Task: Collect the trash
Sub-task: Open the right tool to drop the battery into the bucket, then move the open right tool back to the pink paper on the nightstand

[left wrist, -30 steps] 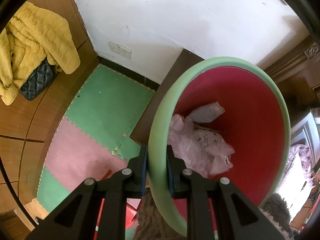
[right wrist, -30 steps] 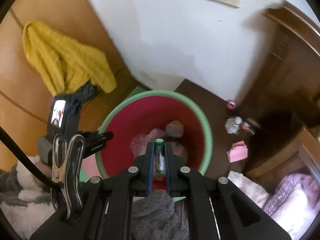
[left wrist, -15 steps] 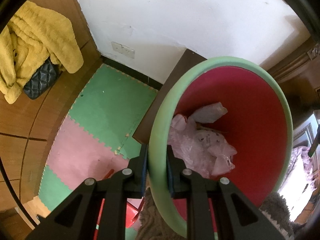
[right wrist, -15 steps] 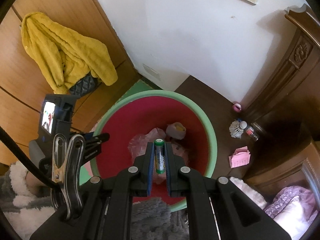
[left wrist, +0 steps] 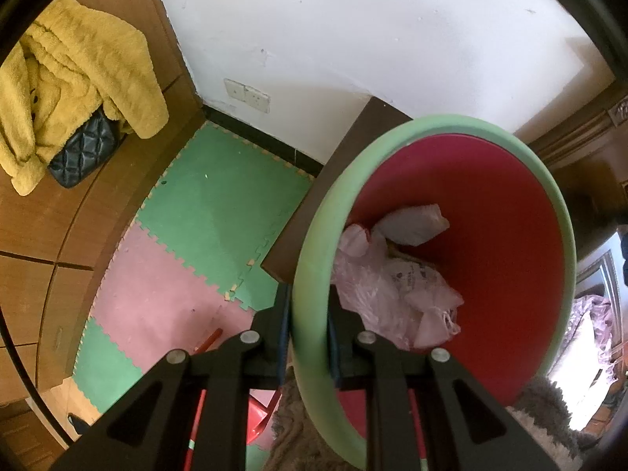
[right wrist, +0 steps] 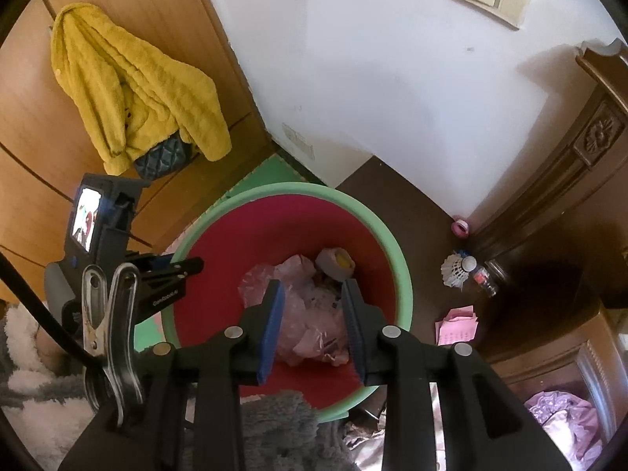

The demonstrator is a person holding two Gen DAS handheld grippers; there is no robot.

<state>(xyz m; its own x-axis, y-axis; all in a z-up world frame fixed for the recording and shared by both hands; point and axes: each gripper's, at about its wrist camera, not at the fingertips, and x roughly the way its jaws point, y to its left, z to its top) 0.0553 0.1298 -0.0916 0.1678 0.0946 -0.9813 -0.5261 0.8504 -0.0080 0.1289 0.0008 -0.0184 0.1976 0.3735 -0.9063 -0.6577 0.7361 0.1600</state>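
A red bin with a green rim [left wrist: 486,231] [right wrist: 298,190] holds crumpled pink plastic bags [left wrist: 392,286] [right wrist: 310,314] and a small wrapped lump [right wrist: 335,263]. My left gripper [left wrist: 308,337] is shut on the bin's green rim [left wrist: 310,274] at its near left side; the same gripper shows in the right wrist view as a black tool [right wrist: 157,274] at the rim. My right gripper [right wrist: 312,325] hangs over the bin's mouth, its jaws opening, with nothing between the blue pads. The battery it carried is no longer in sight.
A yellow towel [right wrist: 133,90] and a quilted black bag [right wrist: 161,159] hang on the wooden cabinet at left. Green and pink foam mats [left wrist: 196,235] cover the floor. On the dark floor at right lie a shuttlecock [right wrist: 455,269], pink paper [right wrist: 457,324] and a pink roll [right wrist: 460,227].
The right gripper's jaws have parted and the green battery held between them is gone from view. The left gripper has kept its grip on the bin's rim.
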